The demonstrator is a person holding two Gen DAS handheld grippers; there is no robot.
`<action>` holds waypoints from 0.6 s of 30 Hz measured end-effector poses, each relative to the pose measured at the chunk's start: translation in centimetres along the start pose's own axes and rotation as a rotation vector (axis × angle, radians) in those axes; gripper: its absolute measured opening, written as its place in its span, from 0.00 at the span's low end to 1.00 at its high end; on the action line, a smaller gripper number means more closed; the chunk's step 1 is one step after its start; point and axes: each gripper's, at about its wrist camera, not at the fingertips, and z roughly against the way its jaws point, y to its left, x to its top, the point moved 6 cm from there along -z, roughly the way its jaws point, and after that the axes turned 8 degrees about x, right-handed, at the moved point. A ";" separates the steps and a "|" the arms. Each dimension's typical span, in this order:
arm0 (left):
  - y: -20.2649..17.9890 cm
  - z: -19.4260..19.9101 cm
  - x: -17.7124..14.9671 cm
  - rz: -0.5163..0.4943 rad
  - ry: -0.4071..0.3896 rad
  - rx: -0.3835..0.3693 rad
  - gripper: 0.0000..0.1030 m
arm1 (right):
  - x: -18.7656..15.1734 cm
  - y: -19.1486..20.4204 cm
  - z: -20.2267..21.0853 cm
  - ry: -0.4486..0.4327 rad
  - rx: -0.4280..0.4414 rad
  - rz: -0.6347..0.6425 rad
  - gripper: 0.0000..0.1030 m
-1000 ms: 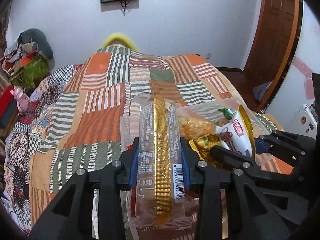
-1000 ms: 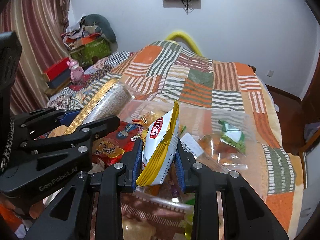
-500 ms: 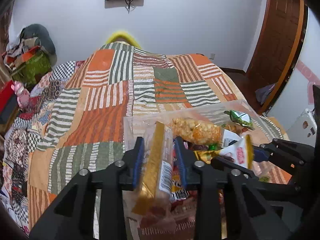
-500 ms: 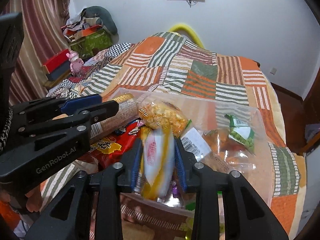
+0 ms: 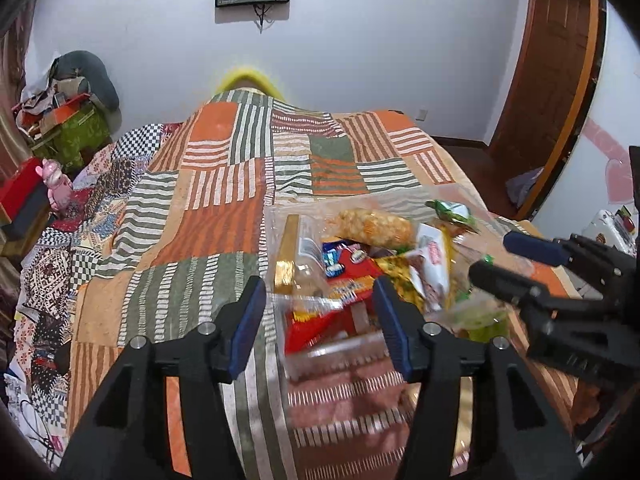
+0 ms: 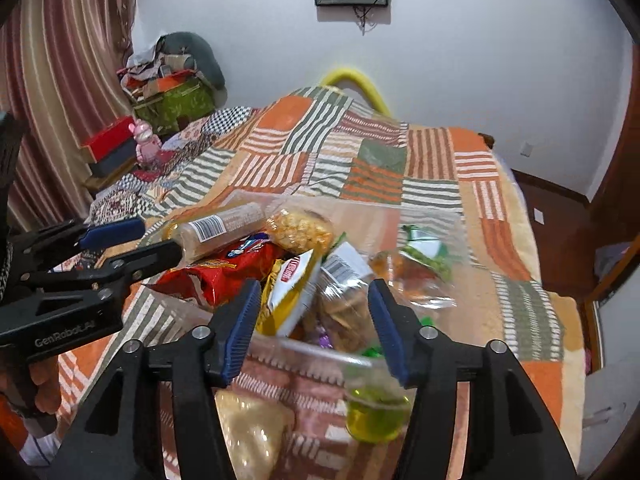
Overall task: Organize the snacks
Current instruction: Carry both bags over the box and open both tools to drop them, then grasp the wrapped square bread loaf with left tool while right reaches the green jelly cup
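Observation:
A clear plastic bin [image 5: 340, 350] on the bed holds several snacks. My left gripper [image 5: 320, 304] is open and empty just above the bin's near left corner. The long clear cracker pack with a gold strip [image 5: 290, 256] lies in the bin in front of it; it also shows in the right wrist view [image 6: 224, 226]. My right gripper [image 6: 312, 304] is open and empty over the bin's near edge [image 6: 320, 350]. The white and yellow snack bag [image 6: 294, 288] rests among the snacks between its fingers. A red bag [image 6: 224, 268] and a popcorn bag [image 6: 300, 228] lie beside it.
The bin sits on a patchwork quilt [image 5: 208, 200]. A green jelly cup [image 6: 374, 416] and a pale packet [image 6: 252, 432] lie outside the bin's near edge. Boxes and a pink toy [image 5: 56, 184] stand at the left. A door [image 5: 548, 80] is at the right.
Both grippers came down over the bin and opened. The left let go of the cracker pack, the right let go of the white and yellow bag; both now lie in the bin.

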 end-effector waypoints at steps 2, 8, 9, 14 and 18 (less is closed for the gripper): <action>-0.3 1.0 -0.3 -0.008 -0.011 0.001 0.63 | -0.2 -0.3 1.0 -0.012 -0.005 -0.009 0.52; -2.0 2.9 -1.6 -0.036 -0.006 -0.002 0.77 | -1.2 -1.7 3.6 -0.020 -0.048 -0.019 0.53; -2.3 3.0 -1.9 -0.035 -0.002 -0.010 0.78 | -1.4 -1.8 3.8 -0.019 -0.052 -0.020 0.53; -4.6 2.7 -3.7 -0.036 0.036 -0.042 0.82 | -3.1 -3.0 4.8 -0.004 -0.065 -0.036 0.54; -6.7 1.4 -5.6 -0.050 0.088 -0.066 0.82 | -4.6 -3.8 4.6 0.023 -0.057 -0.057 0.54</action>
